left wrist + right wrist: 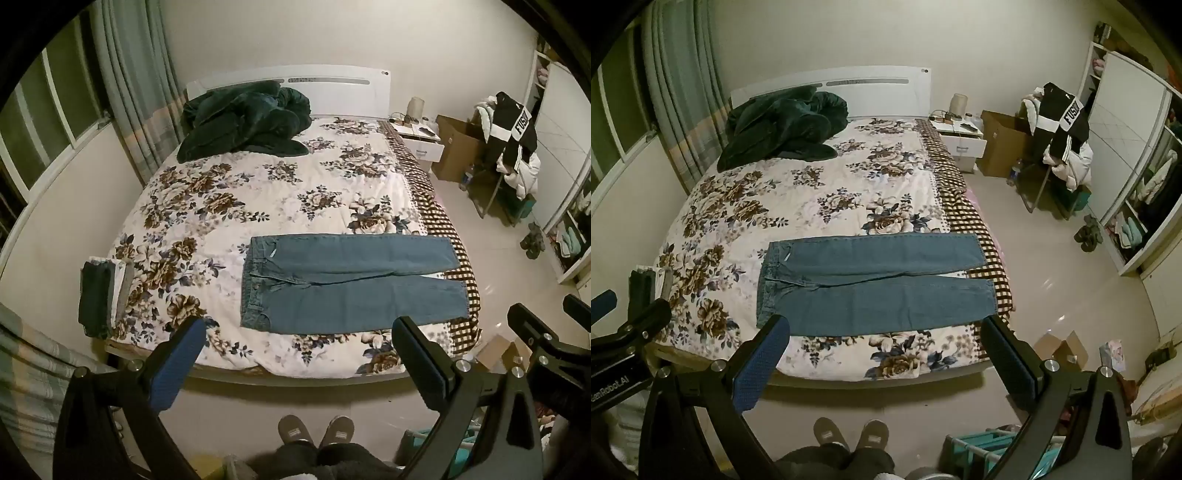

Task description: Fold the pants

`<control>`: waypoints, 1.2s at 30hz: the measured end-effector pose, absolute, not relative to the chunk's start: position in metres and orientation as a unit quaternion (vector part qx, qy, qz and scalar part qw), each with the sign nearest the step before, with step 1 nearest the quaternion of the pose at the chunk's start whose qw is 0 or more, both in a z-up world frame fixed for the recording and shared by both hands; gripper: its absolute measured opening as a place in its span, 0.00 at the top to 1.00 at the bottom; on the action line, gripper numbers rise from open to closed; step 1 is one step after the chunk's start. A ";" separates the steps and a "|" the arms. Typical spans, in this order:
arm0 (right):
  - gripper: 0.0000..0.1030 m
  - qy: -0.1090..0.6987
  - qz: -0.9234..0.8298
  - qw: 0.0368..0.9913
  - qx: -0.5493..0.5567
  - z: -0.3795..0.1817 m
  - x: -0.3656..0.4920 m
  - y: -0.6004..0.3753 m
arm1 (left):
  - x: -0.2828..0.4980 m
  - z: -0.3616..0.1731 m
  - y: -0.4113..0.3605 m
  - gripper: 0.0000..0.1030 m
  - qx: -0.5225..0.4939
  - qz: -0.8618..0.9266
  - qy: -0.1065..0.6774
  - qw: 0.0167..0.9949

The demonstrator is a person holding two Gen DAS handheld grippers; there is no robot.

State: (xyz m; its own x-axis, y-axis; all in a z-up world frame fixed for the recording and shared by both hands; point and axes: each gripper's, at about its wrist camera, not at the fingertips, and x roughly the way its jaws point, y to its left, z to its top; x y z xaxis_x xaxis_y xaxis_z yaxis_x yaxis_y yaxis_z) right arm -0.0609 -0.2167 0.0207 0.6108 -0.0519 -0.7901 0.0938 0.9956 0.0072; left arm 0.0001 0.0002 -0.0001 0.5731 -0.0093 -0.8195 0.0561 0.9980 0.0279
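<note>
Up close, the left claw (pixel 298 354) and the right claw (pixel 884 352) both hang over the floor at the near edge of the bed (pixel 229 363), each with its blue-padded fingers (pixel 177 363) spread wide apart and holding nothing; part of the lettering "enRobot.AI" shows on the left claw's body at the left edge of the right wrist view. Beyond them the blue pants (pixel 347 282) lie flat and unfolded across the near part of the floral bedspread (pixel 258 184), waistband to the left, leg hems reaching the checked right edge, with a stack of folded clothes (pixel 103 295) at the near left corner and bare bedspread stretching to the dark green blanket (pixel 243 122) by the far headboard. Off to the far right, past open floor, a black garment (pixel 515 129) on a chair reads "FUS", the rest hidden.
</note>
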 end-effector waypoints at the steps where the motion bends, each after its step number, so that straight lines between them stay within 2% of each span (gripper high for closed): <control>1: 0.00 0.438 -0.040 0.898 0.026 0.021 -0.061 -0.217 | 0.000 0.000 0.000 0.00 0.024 -0.018 0.460 0.887; 36: 0.00 0.439 -0.034 0.898 0.016 0.038 -0.060 -0.198 | 0.000 0.012 0.000 0.00 0.024 -0.015 0.452 0.891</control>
